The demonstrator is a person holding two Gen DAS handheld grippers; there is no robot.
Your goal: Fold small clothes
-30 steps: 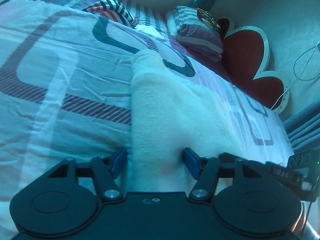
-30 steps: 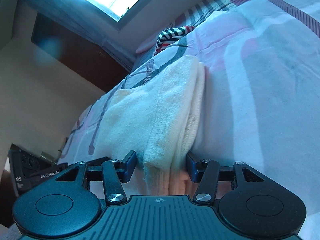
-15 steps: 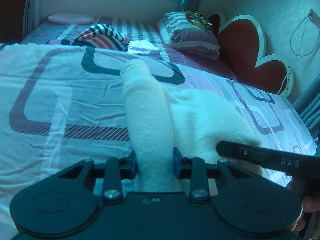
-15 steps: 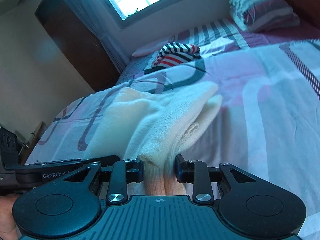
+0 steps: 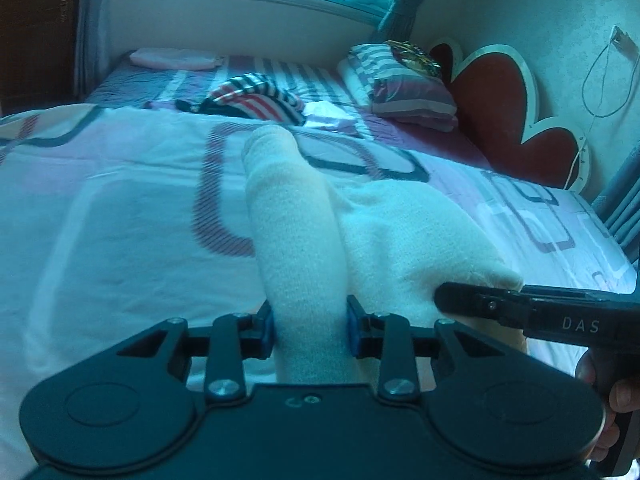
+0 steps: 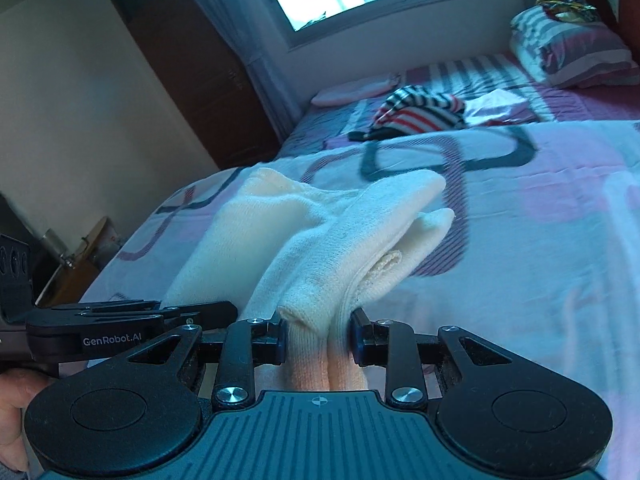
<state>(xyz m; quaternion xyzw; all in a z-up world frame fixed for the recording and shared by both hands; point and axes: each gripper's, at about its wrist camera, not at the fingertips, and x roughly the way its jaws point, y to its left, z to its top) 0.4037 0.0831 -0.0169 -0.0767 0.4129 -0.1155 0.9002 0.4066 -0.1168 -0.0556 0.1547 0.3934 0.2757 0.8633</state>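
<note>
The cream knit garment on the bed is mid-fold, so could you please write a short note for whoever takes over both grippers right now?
Left gripper: shut on one near bunch of the cream knit garment.
Right gripper: shut on the other near bunch, several layers pinched together.
The garment's far part rests on the patterned bedspread; both held ends are near the bed's front edge.
Done: both ends gripped, cloth already doubled in places.
Left: probably carry the held edge forward over the far part, lay it flat, release. A striped garment and a pink folded piece lie farther back, untouched.
</note>
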